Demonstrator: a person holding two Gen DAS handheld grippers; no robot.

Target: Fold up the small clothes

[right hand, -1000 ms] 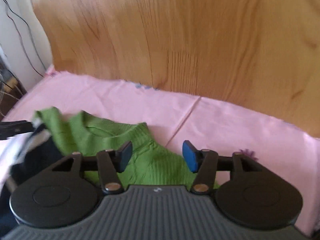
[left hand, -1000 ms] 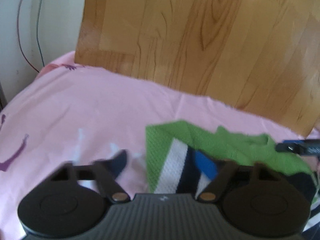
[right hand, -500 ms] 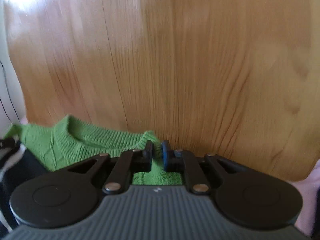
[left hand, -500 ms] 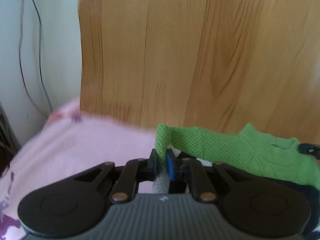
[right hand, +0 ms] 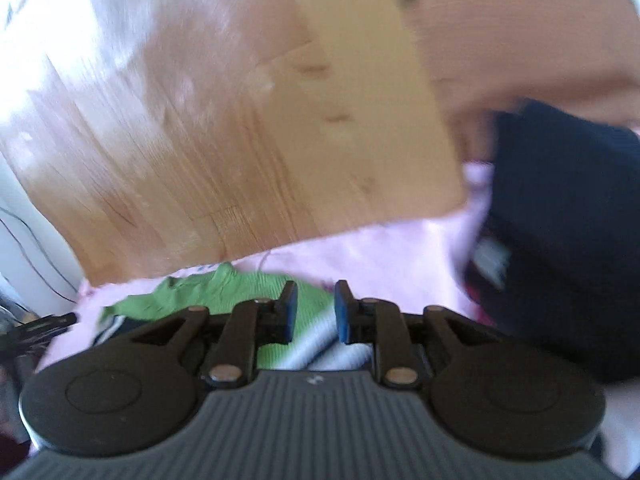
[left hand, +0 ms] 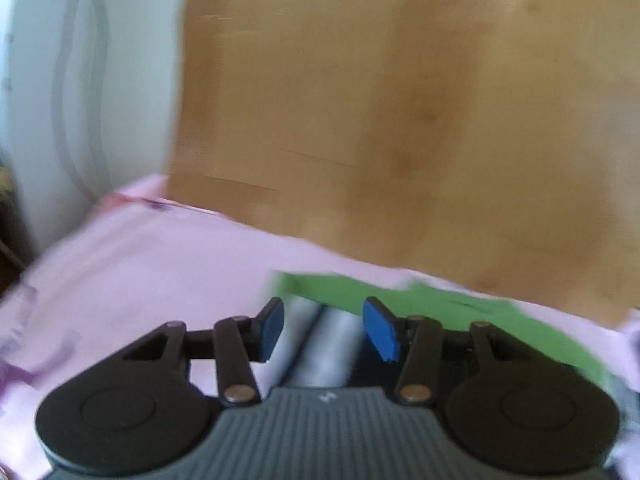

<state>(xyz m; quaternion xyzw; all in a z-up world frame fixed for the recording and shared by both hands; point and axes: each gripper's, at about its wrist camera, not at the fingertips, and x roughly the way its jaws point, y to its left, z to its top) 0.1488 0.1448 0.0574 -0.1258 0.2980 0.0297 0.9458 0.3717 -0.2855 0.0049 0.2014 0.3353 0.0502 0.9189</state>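
A small green knit sweater [left hand: 460, 308] with white and dark stripes lies on the pink sheet [left hand: 160, 264], blurred in both views. My left gripper [left hand: 324, 330] hovers just above its striped part; its jaws are opening and the blue pads press on nothing. In the right wrist view the same sweater [right hand: 216, 292] lies below and to the left. My right gripper [right hand: 314, 314] stands over its striped edge with a narrow gap, its jaws opening, no cloth pinched between the pads. The other gripper's dark tip [right hand: 44, 322] shows at the left edge.
A wooden headboard [left hand: 400, 112] rises behind the bed. A white wall with hanging cables [left hand: 76, 92] stands at the left. In the right wrist view a dark navy bundle [right hand: 560, 232] sits on the sheet at the right, below a person's arm [right hand: 520, 52].
Both grippers were shut on the lifted green sweater's edge half a second ago; both have let go and it now lies on the sheet. The right gripper has swung sideways and rolled.
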